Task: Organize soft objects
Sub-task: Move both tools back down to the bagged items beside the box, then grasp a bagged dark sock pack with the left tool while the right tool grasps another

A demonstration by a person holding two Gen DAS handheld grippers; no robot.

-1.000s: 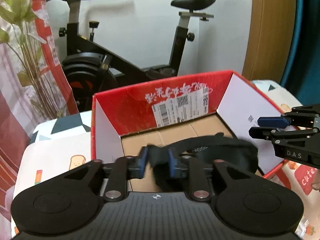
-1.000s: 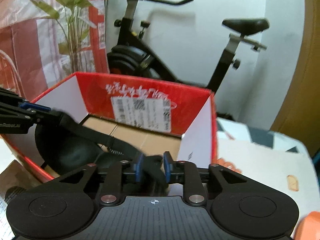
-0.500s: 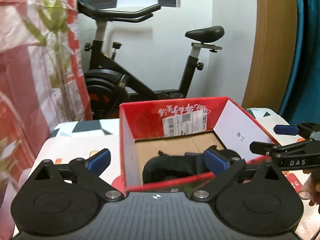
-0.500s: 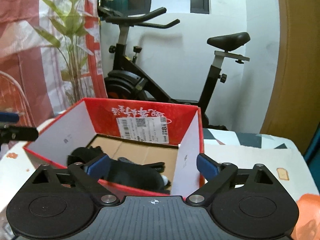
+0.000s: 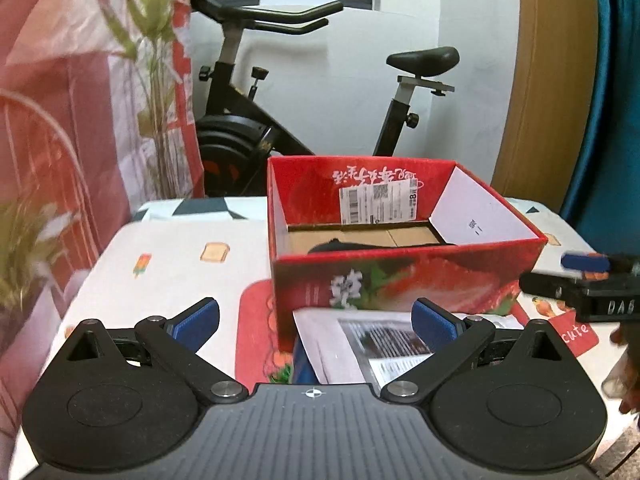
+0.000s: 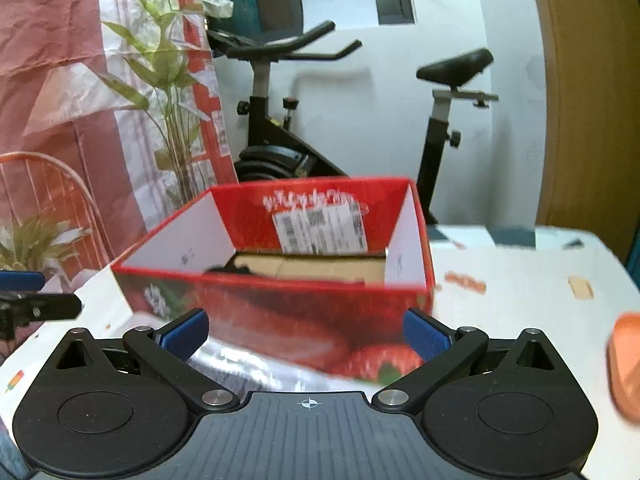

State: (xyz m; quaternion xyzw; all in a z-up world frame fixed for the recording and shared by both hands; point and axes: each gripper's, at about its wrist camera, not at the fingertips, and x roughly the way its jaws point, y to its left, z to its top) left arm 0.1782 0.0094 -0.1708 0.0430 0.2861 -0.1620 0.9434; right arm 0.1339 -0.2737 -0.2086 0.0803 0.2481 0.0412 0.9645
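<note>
A red cardboard box (image 5: 400, 276) with strawberry print stands on the table; it also shows in the right wrist view (image 6: 280, 312). A black soft item (image 5: 340, 246) lies inside on the box floor, mostly hidden by the front wall; a bit of it shows in the right wrist view (image 6: 230, 269). My left gripper (image 5: 316, 322) is open and empty, in front of the box. My right gripper (image 6: 306, 334) is open and empty, in front of the box; it also shows at the right edge of the left wrist view (image 5: 588, 276).
A printed packet (image 5: 372, 348) lies on the white patterned tablecloth (image 5: 180, 264) in front of the box. An orange object (image 6: 626, 364) sits at the right edge. An exercise bike (image 5: 280, 120), a plant (image 6: 160, 92) and a red curtain stand behind the table.
Both grippers opened and let the black soft item go into the box. Both then pulled back and away from the box, which now looks smaller and farther.
</note>
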